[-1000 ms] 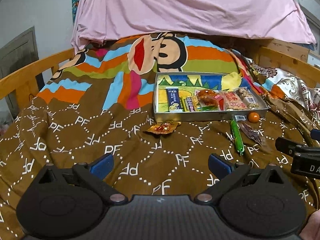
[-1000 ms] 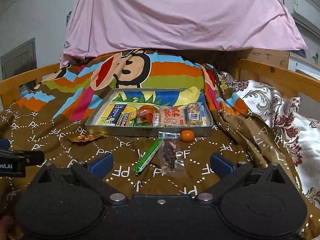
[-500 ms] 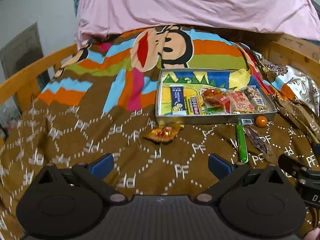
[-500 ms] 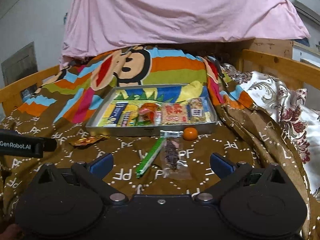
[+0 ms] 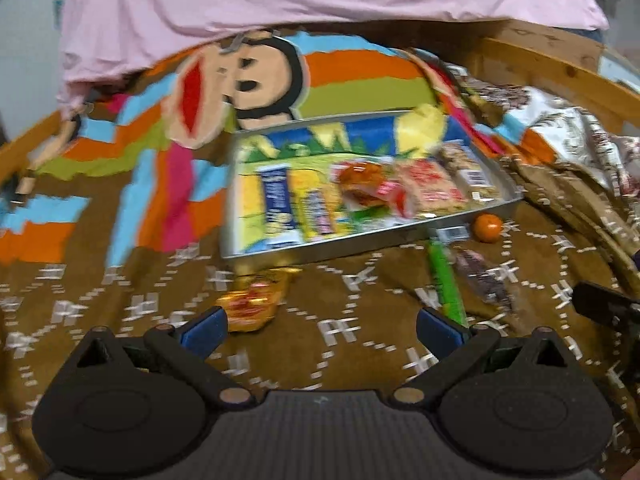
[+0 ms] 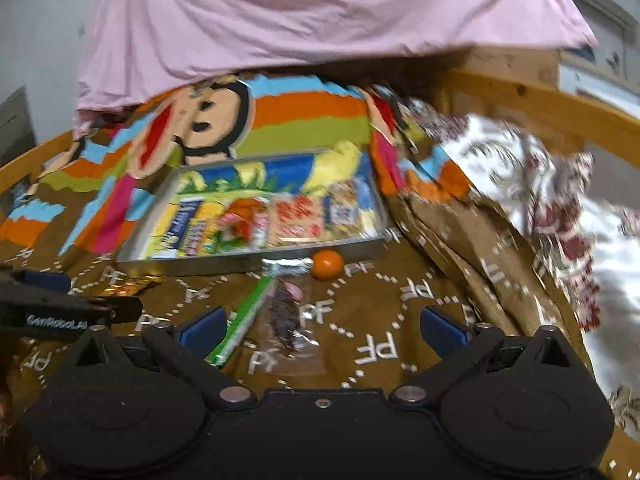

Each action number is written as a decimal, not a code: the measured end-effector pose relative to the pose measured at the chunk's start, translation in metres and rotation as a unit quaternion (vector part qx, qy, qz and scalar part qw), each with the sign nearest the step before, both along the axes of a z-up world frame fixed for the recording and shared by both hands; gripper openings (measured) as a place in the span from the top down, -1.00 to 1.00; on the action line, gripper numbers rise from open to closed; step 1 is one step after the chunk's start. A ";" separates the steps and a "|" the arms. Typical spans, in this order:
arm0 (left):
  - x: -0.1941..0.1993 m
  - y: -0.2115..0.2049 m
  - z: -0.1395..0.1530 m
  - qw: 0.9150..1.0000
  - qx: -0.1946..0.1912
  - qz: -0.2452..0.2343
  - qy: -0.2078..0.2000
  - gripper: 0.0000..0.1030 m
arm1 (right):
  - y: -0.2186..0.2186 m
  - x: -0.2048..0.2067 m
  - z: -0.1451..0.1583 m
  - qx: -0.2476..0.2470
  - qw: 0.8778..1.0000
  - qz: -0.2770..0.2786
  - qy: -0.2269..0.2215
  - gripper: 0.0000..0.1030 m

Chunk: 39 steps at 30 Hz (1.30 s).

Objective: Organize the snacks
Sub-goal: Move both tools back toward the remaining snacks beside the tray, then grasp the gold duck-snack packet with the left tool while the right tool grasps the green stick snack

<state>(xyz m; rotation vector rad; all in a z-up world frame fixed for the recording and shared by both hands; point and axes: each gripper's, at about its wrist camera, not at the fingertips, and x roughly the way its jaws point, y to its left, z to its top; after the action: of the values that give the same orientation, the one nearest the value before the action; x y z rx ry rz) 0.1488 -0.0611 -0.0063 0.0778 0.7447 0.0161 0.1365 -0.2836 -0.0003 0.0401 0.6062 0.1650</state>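
A metal tray (image 5: pixel 360 242) (image 6: pixel 208 262) with several snack packets in it lies on the brown blanket. In front of it lie a gold-orange wrapper (image 5: pixel 254 300) (image 6: pixel 128 286), a green stick packet (image 5: pixel 444 280) (image 6: pixel 244 316), a clear packet of dark snack (image 5: pixel 486 284) (image 6: pixel 286 316) and a small orange ball (image 5: pixel 487 228) (image 6: pixel 327 264). My left gripper (image 5: pixel 322 326) stands open, its left finger beside the gold-orange wrapper. My right gripper (image 6: pixel 322 326) is open over the green stick and the clear packet. Neither holds anything.
The blanket (image 5: pixel 360 340) covers a bed with wooden rails (image 5: pixel 560 64) (image 6: pixel 540 100). A pink sheet (image 5: pixel 320 0) hangs at the back. Rumpled floral bedding (image 6: pixel 560 208) is piled on the right. Each gripper's side shows at the edge of the other's view.
Both grippers have moved forward and down toward the loose snacks, which now look larger and nearer. The views are blurred and tilted. Both stay open.
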 end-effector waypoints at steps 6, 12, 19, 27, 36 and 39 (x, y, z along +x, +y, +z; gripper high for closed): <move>0.007 -0.003 -0.020 0.997 -0.029 -0.066 -0.032 -0.99 | 0.000 0.025 -0.007 -0.029 0.999 0.008 0.013 -0.99; 0.008 0.000 -0.028 0.993 -0.004 -0.107 -0.055 -0.99 | 0.019 0.054 -0.019 -0.075 0.994 0.078 0.008 -0.99; 0.015 0.017 -0.032 0.994 0.028 -0.083 -0.062 -0.99 | 0.035 0.076 -0.037 -0.079 0.988 0.132 0.013 -0.99; 0.048 0.077 -0.039 0.997 -0.072 -0.022 -0.003 -0.99 | 0.054 0.068 -0.038 0.011 0.973 0.229 0.023 -0.94; 0.096 0.099 -0.056 0.986 -0.129 -0.056 0.094 -0.99 | 0.072 0.078 -0.055 0.049 0.966 0.240 0.079 -0.62; 0.103 0.111 -0.059 0.983 -0.142 -0.049 0.103 -0.99 | 0.071 0.086 -0.062 0.064 0.967 0.226 0.093 -0.60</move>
<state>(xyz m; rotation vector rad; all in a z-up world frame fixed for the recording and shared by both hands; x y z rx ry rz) 0.2522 0.0500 -0.0649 -0.1595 0.9417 -0.1939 0.2225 -0.2123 -0.0621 0.0426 0.7864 0.6499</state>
